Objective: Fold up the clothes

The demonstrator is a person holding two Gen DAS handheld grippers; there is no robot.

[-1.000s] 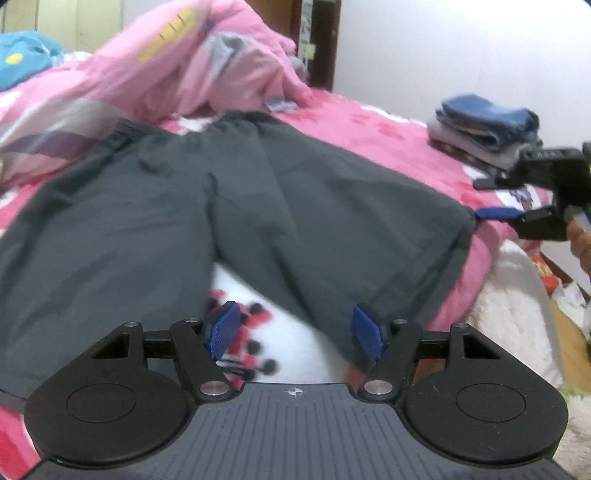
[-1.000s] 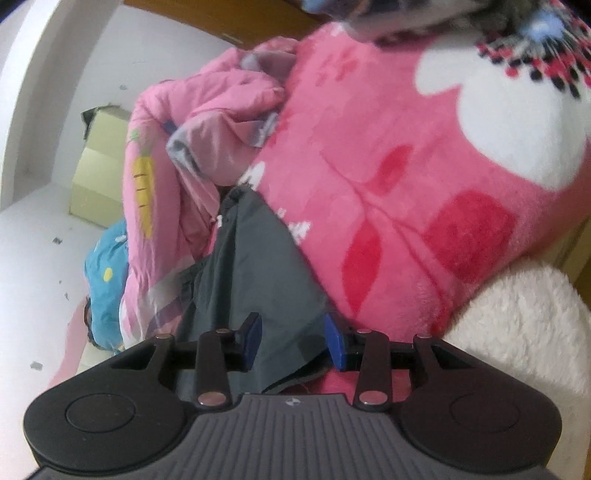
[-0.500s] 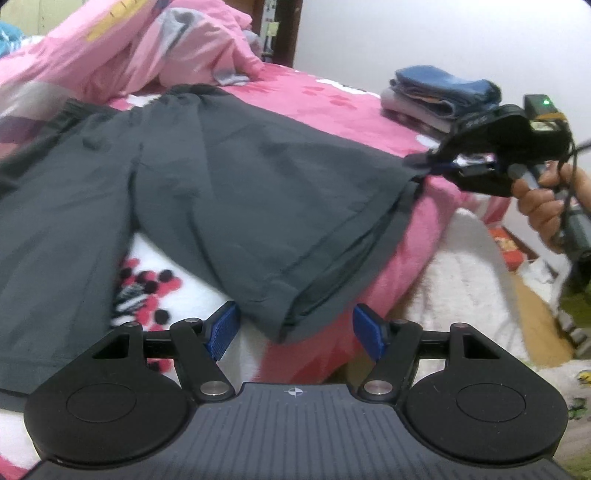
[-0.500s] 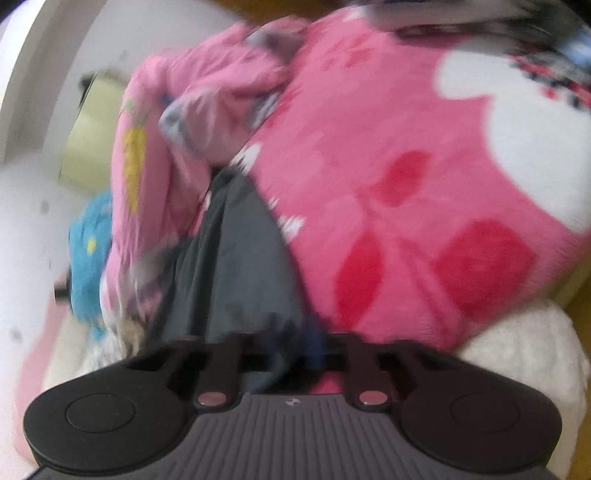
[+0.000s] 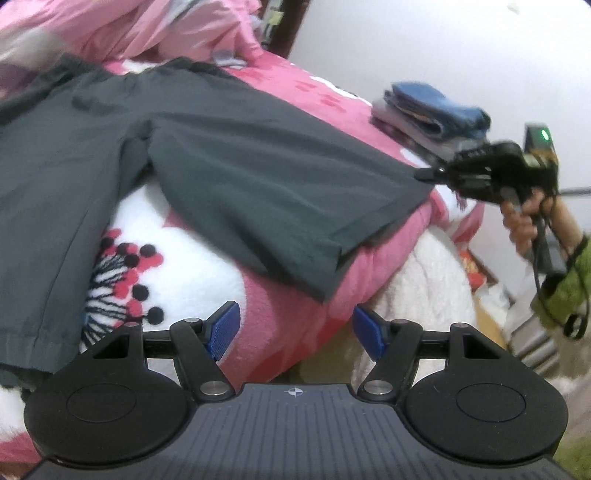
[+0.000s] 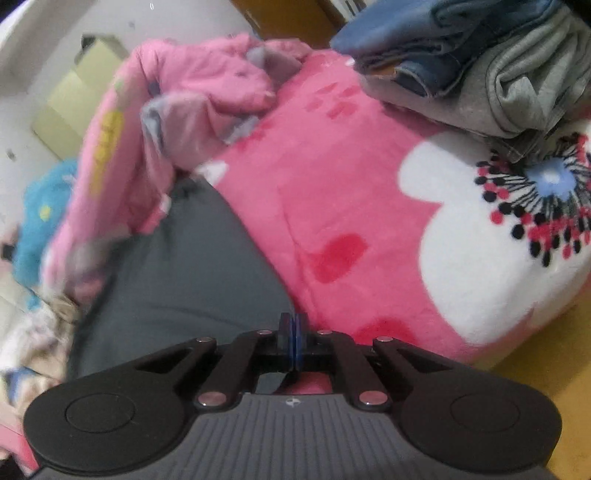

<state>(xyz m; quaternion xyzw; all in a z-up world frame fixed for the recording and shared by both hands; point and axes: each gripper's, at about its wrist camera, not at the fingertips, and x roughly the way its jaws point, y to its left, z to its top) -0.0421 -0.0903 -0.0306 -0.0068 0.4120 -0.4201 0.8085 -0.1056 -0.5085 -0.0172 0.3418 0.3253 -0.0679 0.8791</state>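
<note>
No text, label, brand or number can be read anywhere in either view.

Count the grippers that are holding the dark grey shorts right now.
1. The right gripper is shut on the dark grey shorts at a leg's hem corner; the left gripper hangs open, short of the fabric.

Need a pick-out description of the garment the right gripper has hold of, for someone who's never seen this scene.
Start from the pink plush flower-print blanket covering the bed. Spread flat across it lies a pair of dark grey thin-fabric shorts, one leg hem pinched in the shut right gripper. Unlike the crumpled pink quilt behind and the folded blue-and-grey clothes stack beside, it is dark, plain and unfolded.
</note>
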